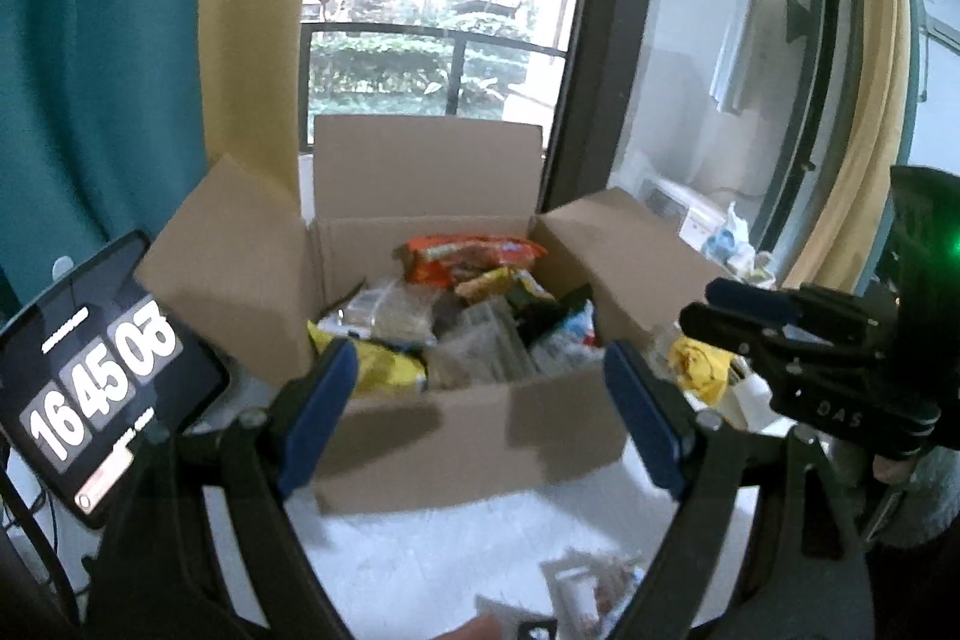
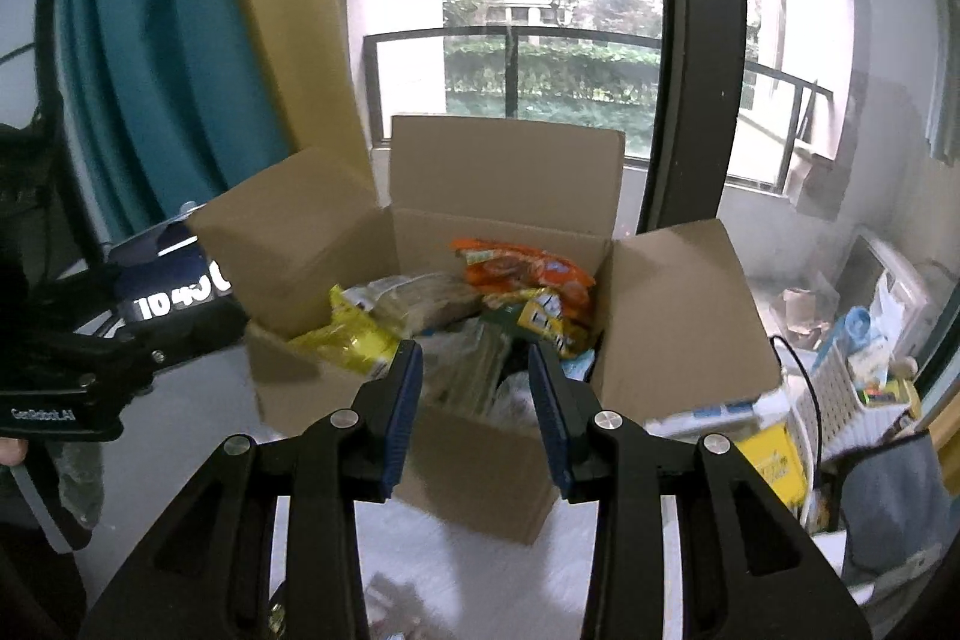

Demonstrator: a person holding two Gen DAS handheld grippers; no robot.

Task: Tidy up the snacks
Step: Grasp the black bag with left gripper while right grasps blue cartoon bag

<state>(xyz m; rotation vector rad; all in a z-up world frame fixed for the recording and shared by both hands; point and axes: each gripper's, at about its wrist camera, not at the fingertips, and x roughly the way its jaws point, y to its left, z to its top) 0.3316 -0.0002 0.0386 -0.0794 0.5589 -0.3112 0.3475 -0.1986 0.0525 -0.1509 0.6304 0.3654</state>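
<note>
An open cardboard box (image 1: 468, 436) (image 2: 474, 466) stands on a white table, flaps up. Inside lie several snack packs: an orange bag (image 1: 471, 256) (image 2: 528, 274) at the back, a yellow bag (image 1: 384, 370) (image 2: 354, 340) at the front left, clear packs (image 1: 480, 346) (image 2: 468, 370) in the middle. My left gripper (image 1: 480, 412) is open and empty, just in front of the box. My right gripper (image 2: 477, 400) is open and empty at the box's near rim; it also shows in the left wrist view (image 1: 738, 304) at the right. More packs (image 1: 600, 586) lie on the table below.
A tablet showing a clock (image 1: 102, 376) (image 2: 180, 292) leans left of the box. A yellow packet (image 1: 702, 364) and a yellow box (image 2: 774, 454) sit right of it, with a white basket (image 2: 852, 400). Window and curtains stand behind.
</note>
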